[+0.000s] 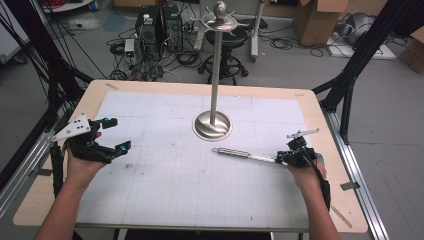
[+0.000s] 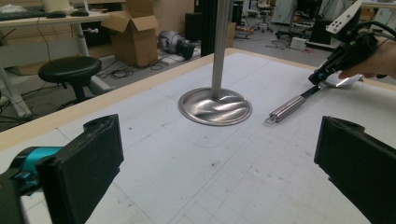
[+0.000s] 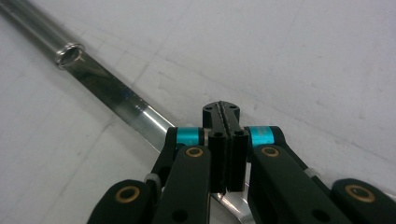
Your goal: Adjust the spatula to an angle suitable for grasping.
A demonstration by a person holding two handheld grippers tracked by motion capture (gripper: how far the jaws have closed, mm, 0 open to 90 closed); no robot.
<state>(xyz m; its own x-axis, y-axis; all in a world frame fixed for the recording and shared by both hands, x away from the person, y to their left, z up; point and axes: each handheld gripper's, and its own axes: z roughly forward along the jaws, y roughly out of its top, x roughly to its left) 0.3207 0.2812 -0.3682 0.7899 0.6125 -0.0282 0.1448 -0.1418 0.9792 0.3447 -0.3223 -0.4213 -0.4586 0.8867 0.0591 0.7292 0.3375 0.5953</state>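
Note:
A long steel utensil [image 1: 243, 155] with a tubular handle lies on the white gridded mat [image 1: 165, 175], its ring end pointing toward the stand. My right gripper [image 1: 282, 158] is shut on its far, flatter end, jaws pressed together over the metal [image 3: 226, 116]; the handle [image 3: 116, 93] runs away to the upper left. In the left gripper view that gripper [image 2: 322, 72] lifts the neck slightly while the handle [image 2: 287, 109] rests on the mat. My left gripper [image 1: 117, 134] hovers at the left of the mat, jaws wide apart and empty [image 2: 219, 163].
A steel stand with a round base [image 1: 212, 127] and a tall pole [image 1: 216, 65] topped by hooks rises at the mat's middle back. The base [image 2: 215, 107] lies ahead of the left gripper. Past the table edge are a stool [image 1: 225, 55], cables and boxes.

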